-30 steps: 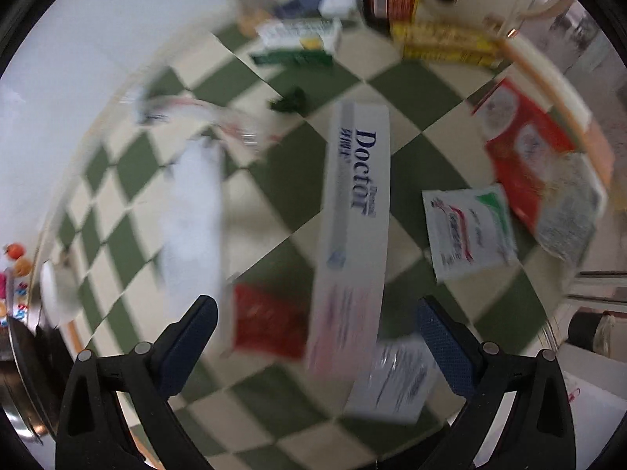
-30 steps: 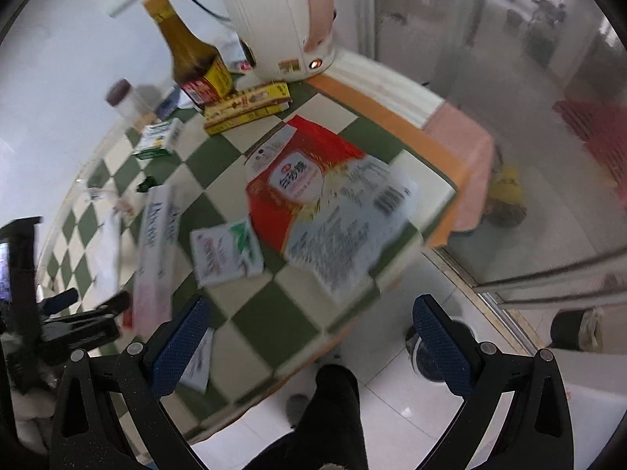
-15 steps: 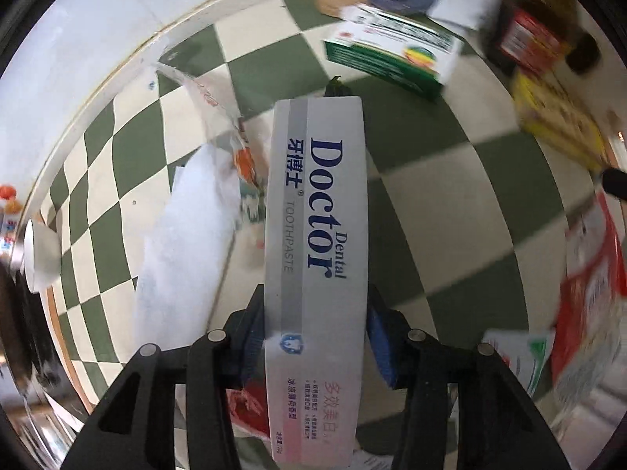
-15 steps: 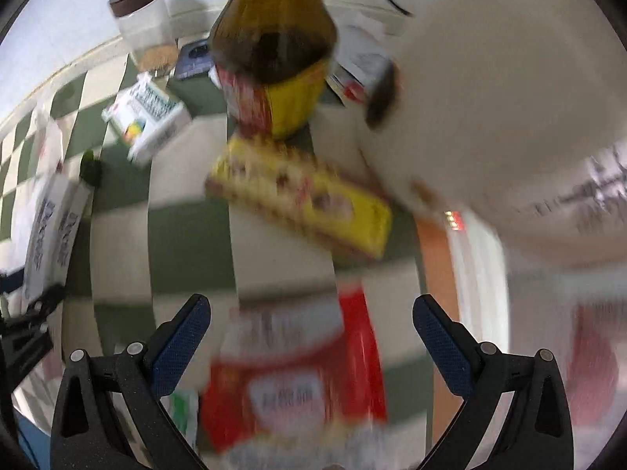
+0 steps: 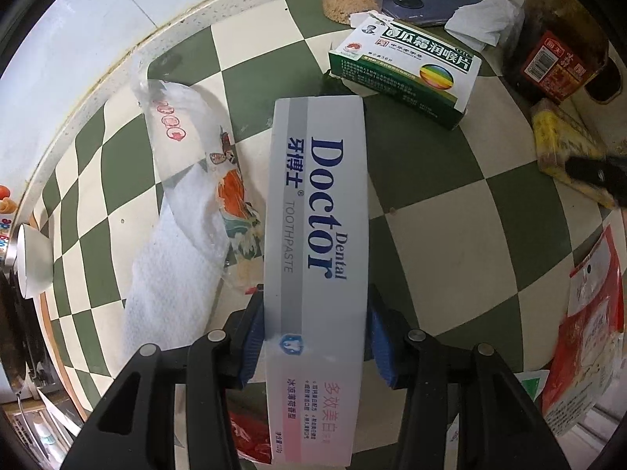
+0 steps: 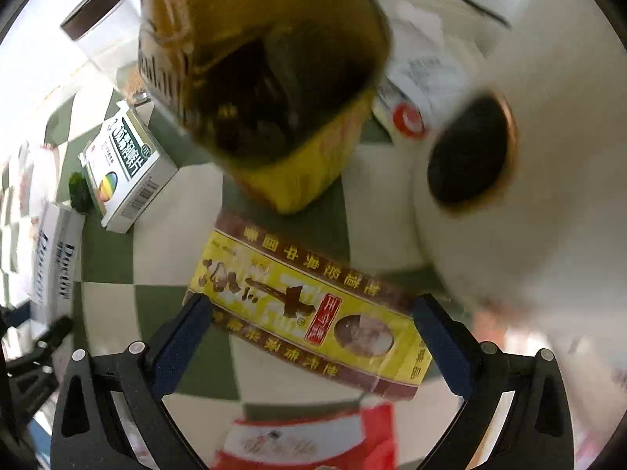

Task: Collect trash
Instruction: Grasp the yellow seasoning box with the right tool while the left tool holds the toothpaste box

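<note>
A long white "Doctor" toothpaste box (image 5: 317,243) lies on the green-and-cream checked tabletop (image 5: 450,243). My left gripper (image 5: 313,342) is shut on the box, its blue pads pressed on both long sides near the box's near end. In the right wrist view the same toothpaste box (image 6: 57,262) shows small at the far left. My right gripper (image 6: 311,337) points down, open wide, with a yellow-and-brown flat carton (image 6: 309,309) lying slantwise between its fingers; the pads stand at the carton's two ends, and I cannot tell whether they touch it.
Beside the toothpaste box lie a torn plastic wrapper with tissue (image 5: 184,211), a green-and-white medicine box (image 5: 407,66), a red packet (image 5: 588,333) and a crumpled tissue (image 5: 482,19). A dark sauce bottle (image 6: 266,78) and a white kettle (image 6: 529,156) crowd close above my right gripper.
My left gripper closed on the toothpaste box, then held still. My right gripper swung from the table's edge in over the table and sank over the yellow carton, next to the bottle.
</note>
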